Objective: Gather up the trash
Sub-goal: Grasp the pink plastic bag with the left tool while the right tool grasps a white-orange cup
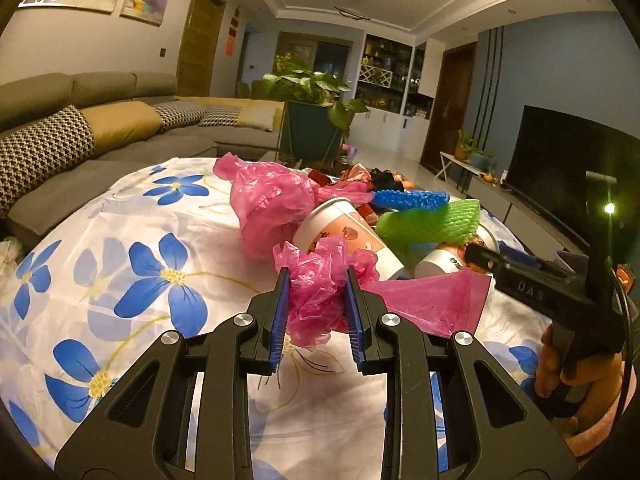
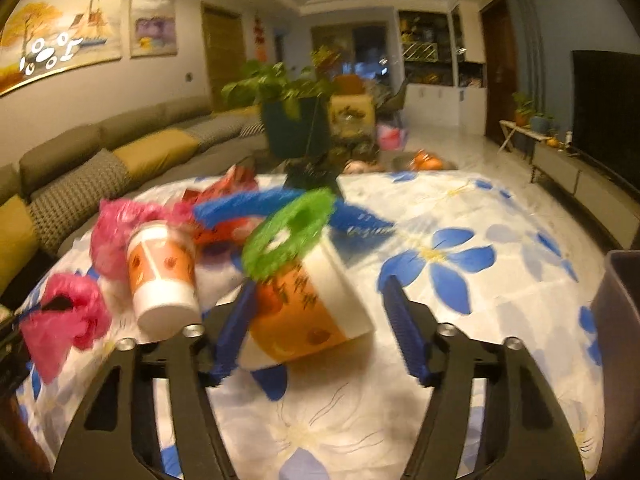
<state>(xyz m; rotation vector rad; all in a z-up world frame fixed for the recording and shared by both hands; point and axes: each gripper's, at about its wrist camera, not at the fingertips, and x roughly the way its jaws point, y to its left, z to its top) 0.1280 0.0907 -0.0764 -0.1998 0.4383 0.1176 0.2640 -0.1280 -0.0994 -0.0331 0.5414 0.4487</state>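
Left tool (image 1: 318, 280) clenched on pink bag (image 1: 316, 300); right tool (image 2: 320, 300) released around cup (image 2: 312, 312).

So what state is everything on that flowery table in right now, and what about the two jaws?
Left gripper: jaws shut on the crumpled pink bag.
Right gripper: jaws apart, a paper cup between them, grip not clear.
That paper cup: on its side.
Second paper cup: tipped over.
Green foam net: resting on the nearer cup.
Blue foam net: lying in the pile.
Tablecloth: spread flat.
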